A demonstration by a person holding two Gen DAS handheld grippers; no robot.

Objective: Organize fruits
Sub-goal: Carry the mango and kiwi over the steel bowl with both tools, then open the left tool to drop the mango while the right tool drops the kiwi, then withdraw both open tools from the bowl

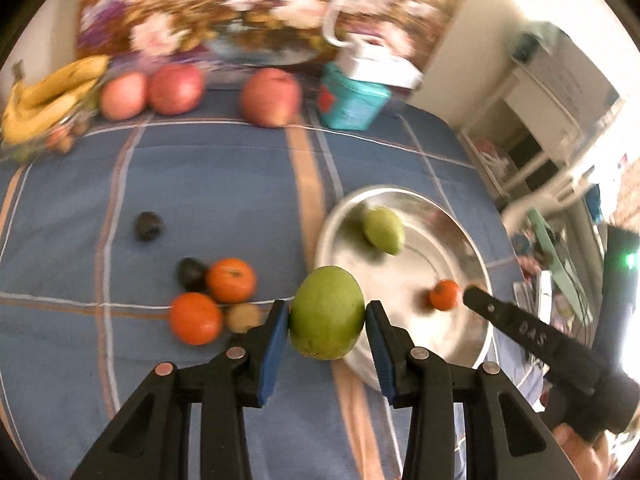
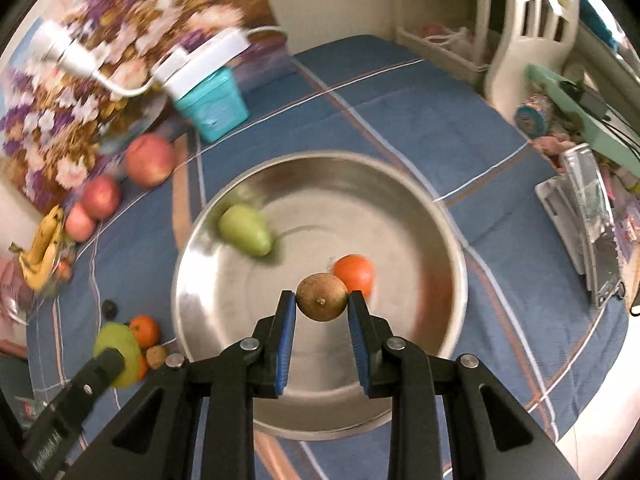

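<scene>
Both hand-held grippers carry fruit by the bowl.
Left wrist: left hand-held gripper (image 1: 327, 316) clamps a green mango (image 1: 327, 312) beside the bowl (image 1: 476, 344); oranges (image 1: 231, 280) on the bed.
Right wrist: right hand-held gripper (image 2: 322, 304) grips a brown fruit (image 2: 322, 297) over the bowl (image 2: 400, 184), which holds a pear (image 2: 245, 230) and an orange (image 2: 354, 273).

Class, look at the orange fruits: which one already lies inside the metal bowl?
The lone orange fruit inside the metal bowl, beside the right gripper; the other two sit together on the blue cloth.
</scene>
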